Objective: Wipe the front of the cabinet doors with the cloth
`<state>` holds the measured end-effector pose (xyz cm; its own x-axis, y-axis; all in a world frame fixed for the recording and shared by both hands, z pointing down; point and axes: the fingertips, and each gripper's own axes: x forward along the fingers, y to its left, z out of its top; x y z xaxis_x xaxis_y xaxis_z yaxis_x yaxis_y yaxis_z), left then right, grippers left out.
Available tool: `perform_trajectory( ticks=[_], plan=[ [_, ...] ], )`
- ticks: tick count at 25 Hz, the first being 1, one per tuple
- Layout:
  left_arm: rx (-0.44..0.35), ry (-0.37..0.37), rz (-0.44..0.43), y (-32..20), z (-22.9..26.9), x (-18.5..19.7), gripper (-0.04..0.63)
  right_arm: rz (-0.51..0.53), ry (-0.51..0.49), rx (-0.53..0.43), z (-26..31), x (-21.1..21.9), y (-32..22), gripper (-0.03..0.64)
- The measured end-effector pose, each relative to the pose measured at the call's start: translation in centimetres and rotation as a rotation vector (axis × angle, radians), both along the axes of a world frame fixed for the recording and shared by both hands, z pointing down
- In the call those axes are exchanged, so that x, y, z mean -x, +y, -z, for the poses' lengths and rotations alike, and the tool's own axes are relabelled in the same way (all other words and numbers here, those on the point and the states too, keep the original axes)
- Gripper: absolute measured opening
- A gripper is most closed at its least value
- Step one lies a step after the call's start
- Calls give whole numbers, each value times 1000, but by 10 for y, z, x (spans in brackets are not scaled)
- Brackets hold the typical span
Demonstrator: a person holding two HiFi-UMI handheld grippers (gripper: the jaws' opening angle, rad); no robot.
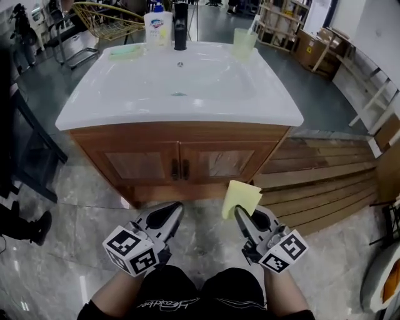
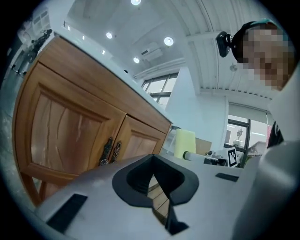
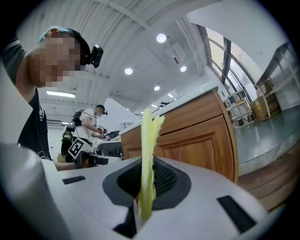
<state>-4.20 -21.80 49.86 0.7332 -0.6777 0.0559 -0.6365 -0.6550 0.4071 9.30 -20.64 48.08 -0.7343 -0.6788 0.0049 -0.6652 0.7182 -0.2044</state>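
The cloth [image 1: 241, 197], pale yellow and folded, stands upright out of the right gripper [image 1: 239, 212], whose jaws are pressed onto its lower edge. In the right gripper view it rises as a thin edge-on strip between the dark pads. It is held on the near side of the cabinet, in front of the right door [image 1: 229, 162] and clear of the wood.

The left gripper [image 1: 175, 209] is level with it, to the left. Its jaws are drawn together at the tips with nothing between them, and it points towards the left door [image 1: 134, 164]. Both doors are closed, and a pair of dark handles [image 1: 180, 169] sits where they meet.

On the cabinet is a white sink top [image 1: 275, 103]. Its shallow basin shows only the drain [image 1: 180, 64]. At the far rim a black faucet [image 1: 180, 25] stands in the middle, with a white pump bottle [image 1: 157, 26] with a blue label just to its left. What is inside the bottle cannot be told. Further left lies a flat pale green thing [image 1: 125, 51], a dish or pad. On the far right corner stands a pale green cup [image 1: 244, 44] with a white stick-like item [image 1: 253, 25] leaning out of it; what it is cannot be made out.

Bare wooden planks [image 1: 319, 181] run along the floor to the right of the cabinet. A wicker chair [image 1: 106, 19] stands beyond the sink to the left.
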Motion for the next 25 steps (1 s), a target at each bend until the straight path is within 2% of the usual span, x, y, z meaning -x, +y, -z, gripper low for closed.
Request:
perform_trajectory(
  ticks=[7,11,16,21,25],
  plan=[
    [-24,11,3,-12,-37,-5,5,-51,110,-34,-56,-16,-5,41],
    [-26,24,3,-15,-36,-9,6,-60,121,-8,-67,-20,-4,40],
    [-48,24,3,-20,-29,-7,6,-68,112,-45,-49,-13,-20,40],
    [-60,33,20,-19,-22,3,5,-45,177,-142,-18,12,-41,41],
    [-65,29,47,-20,-19,12,5,-5,168,-206,10,33,-46,41]
  ],
)
